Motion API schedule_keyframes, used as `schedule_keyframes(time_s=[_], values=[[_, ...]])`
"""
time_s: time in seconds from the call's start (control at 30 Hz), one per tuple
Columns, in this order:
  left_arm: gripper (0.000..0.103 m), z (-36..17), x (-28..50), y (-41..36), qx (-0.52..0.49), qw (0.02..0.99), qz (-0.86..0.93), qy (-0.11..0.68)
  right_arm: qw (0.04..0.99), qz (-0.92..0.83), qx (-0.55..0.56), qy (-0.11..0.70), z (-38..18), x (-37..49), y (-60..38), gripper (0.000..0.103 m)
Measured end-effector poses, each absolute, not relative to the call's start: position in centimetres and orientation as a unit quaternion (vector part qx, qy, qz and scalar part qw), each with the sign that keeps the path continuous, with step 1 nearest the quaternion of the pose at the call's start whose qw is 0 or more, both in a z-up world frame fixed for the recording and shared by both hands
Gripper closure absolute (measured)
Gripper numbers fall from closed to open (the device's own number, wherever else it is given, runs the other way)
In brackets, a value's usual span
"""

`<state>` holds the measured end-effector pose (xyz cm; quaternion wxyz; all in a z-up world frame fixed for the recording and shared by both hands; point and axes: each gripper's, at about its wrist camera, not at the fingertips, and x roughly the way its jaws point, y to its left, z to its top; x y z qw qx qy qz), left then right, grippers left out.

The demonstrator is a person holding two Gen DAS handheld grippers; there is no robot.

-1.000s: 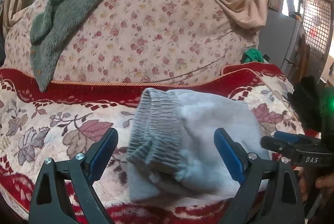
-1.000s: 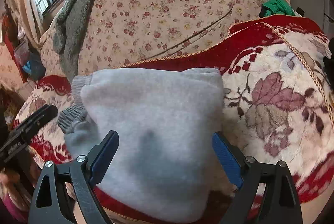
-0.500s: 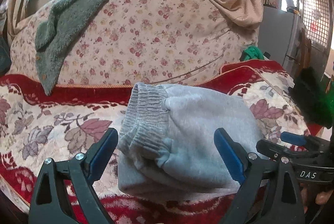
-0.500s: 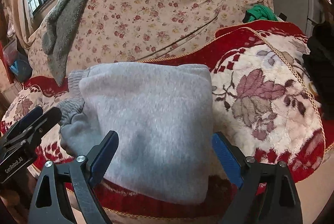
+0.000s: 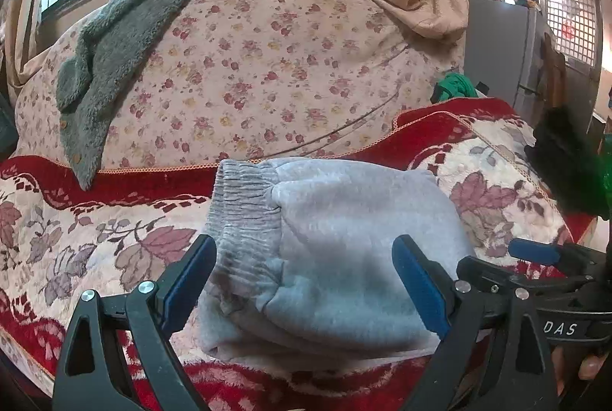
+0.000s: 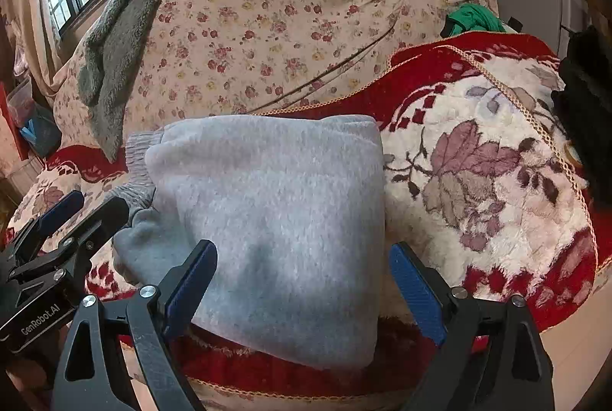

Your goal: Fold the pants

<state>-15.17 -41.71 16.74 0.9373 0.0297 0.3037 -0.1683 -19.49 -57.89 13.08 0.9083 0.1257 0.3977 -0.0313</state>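
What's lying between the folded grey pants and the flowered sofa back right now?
Only a bare strip of the red blanket lies between the grey pants and the flowered sofa back; nothing sits on it. Both wrist views show this.

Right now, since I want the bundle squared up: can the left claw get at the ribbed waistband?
Probably yes. The left claw stands open with the ribbed waistband of the folded grey pants just ahead by its left finger, nothing between.

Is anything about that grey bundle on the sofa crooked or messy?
Mostly tidy. The grey pants lie folded on the red floral blanket, but the ribbed waistband bulges out unevenly at one end. Both grippers are open, gripping nothing.
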Motion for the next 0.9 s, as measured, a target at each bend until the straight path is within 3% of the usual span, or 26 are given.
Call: schedule_keyframes(time_s=[0.9], values=[[0.010, 16.50, -14.96, -41.47, 0.027, 0.937, -0.165, 0.308, 0.905, -0.036, 0.126, 0.404, 12.93, -19.21, -58.14, 0.008]])
